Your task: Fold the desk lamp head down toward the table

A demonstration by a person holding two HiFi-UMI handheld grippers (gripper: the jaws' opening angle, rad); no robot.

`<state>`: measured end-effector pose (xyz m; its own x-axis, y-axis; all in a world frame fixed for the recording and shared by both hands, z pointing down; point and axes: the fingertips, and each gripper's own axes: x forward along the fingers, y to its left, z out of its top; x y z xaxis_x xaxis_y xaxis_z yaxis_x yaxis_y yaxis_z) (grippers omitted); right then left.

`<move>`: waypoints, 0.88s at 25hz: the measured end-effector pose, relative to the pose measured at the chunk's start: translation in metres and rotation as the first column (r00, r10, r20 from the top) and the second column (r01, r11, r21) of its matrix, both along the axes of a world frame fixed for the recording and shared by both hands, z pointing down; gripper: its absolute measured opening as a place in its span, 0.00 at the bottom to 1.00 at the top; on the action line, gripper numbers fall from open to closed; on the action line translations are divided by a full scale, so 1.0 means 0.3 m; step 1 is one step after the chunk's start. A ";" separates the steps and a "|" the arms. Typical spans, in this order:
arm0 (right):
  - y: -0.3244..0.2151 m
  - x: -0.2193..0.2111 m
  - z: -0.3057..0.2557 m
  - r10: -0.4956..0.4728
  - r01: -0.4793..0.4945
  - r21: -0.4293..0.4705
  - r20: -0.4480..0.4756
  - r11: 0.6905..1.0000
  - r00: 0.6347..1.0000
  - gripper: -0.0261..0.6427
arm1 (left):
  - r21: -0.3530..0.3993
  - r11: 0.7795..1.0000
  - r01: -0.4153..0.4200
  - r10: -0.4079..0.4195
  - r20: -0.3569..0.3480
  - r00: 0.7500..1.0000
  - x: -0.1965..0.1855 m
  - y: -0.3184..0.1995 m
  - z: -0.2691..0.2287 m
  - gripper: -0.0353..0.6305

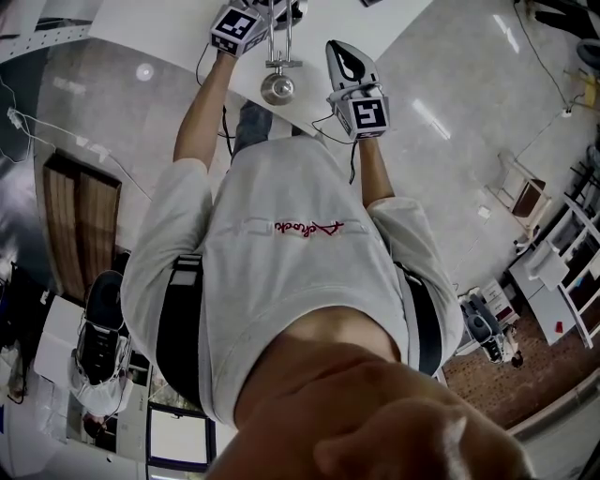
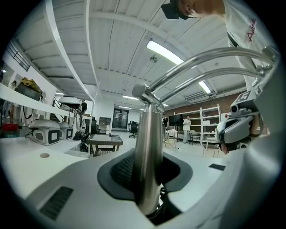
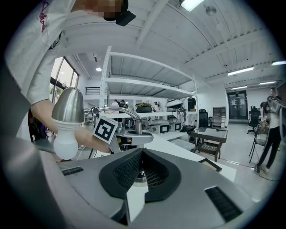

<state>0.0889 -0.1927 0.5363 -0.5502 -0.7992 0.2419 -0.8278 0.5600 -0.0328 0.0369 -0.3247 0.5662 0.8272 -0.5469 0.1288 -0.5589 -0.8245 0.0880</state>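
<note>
The desk lamp has a brushed metal post [image 2: 147, 134] and two curved metal arms [image 2: 210, 62] that run to a silver cone head [image 3: 68, 106] with a white bulb [image 3: 65, 145] pointing down. From above, the lamp head [image 1: 277, 87] hangs near the table's front edge, between both grippers. My left gripper [image 2: 148, 181] has its pads against the post, which stands upright between the jaws. In the head view the left gripper [image 1: 272, 11] sits at the top, by the arms. My right gripper [image 3: 141, 172] is shut on nothing, and the right gripper [image 1: 337, 47] stays just right of the lamp head.
The white table [image 1: 169, 28] carries the lamp; its surface [image 3: 178, 152] stretches ahead of my right gripper. Behind it are shelving [image 3: 147, 89], a small dark table [image 3: 210, 134] and a standing person [image 3: 268, 129]. A cable [image 1: 75, 141] runs across the floor.
</note>
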 end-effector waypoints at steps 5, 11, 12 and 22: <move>0.008 -0.024 -0.009 -0.030 0.030 0.008 -0.004 1.000 1.000 0.08 | -0.011 1.000 -0.014 0.014 0.000 1.000 0.005 0.007 0.002 0.26; 0.012 -0.086 -0.076 -0.107 0.113 0.076 -0.085 0.991 0.991 0.08 | -0.011 1.000 -0.019 0.019 -0.003 1.000 0.007 0.007 0.001 0.26; 0.014 -0.101 -0.092 -0.128 0.141 0.108 -0.122 0.984 0.984 0.08 | -0.011 1.000 -0.020 0.020 -0.002 1.000 0.009 0.007 0.001 0.26; 0.017 -0.257 -0.131 -0.247 0.524 0.322 -0.614 0.788 0.749 0.08 | -0.014 0.999 -0.037 0.037 -0.011 0.999 0.001 0.002 0.010 0.27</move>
